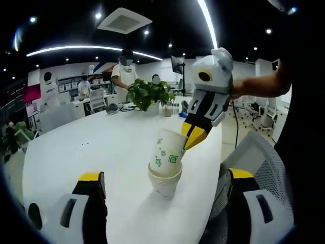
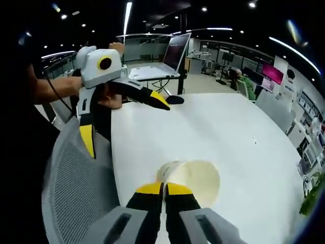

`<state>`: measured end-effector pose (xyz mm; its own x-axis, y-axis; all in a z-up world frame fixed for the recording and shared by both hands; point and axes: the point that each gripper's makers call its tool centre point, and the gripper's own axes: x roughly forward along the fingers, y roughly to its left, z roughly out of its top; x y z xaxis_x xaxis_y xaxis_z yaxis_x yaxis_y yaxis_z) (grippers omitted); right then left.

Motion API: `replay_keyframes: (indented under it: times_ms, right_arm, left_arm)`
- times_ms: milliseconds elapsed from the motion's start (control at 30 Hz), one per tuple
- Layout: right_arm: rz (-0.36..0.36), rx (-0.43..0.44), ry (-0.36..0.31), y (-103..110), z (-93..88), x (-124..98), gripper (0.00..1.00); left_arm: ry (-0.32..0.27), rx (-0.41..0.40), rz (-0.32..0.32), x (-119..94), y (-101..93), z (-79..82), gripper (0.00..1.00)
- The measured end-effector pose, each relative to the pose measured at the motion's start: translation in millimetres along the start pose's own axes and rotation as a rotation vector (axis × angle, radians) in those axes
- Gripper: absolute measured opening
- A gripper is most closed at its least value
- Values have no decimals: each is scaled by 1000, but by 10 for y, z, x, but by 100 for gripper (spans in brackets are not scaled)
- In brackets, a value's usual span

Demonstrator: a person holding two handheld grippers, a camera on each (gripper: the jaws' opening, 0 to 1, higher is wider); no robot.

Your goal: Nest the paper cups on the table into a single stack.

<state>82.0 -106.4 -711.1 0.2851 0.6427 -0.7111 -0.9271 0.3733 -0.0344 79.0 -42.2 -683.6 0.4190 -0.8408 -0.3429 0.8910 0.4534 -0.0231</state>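
Observation:
A white paper cup with green print (image 1: 166, 151) hangs tilted, its base set into the mouth of a second paper cup (image 1: 165, 184) that stands on the white table (image 1: 91, 147). My right gripper (image 1: 194, 137) comes in from the upper right and is shut on the tilted cup's rim. My left gripper (image 1: 165, 175) stands wide open, its jaws well apart on either side of the cups. In the right gripper view, the right gripper (image 2: 163, 189) pinches the rim of the cup (image 2: 195, 177), whose open mouth faces the camera. The open left gripper (image 2: 123, 120) hangs at the table's left edge.
A potted plant (image 1: 147, 94) stands at the table's far end, with people behind it. A grey mesh chair (image 1: 251, 152) sits by the table's right edge, seen also as the chair (image 2: 76, 188). A laptop on a stand (image 2: 162, 63) is at the other end.

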Motion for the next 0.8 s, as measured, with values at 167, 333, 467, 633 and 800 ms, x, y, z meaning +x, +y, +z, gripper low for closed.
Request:
replay_keyframes:
  times_ms: [167, 333, 467, 633, 800]
  right_arm:
    - [17, -2, 13, -17, 4, 68, 0]
    - [23, 8, 28, -26, -7, 119, 0]
    - [30, 15, 30, -14, 4, 141, 0]
    - [43, 33, 33, -8, 28, 202, 1]
    - [55, 47, 26, -12, 62, 296, 1]
  left_arm:
    - [2, 2, 2, 4, 1, -1, 98]
    - [10, 3, 4, 5, 3, -25, 97]
    - [11, -1, 4, 7, -7, -42, 97]
    - [18, -1, 14, 12, 9, -75, 97]
    - [13, -9, 29, 3, 38, -95, 97]
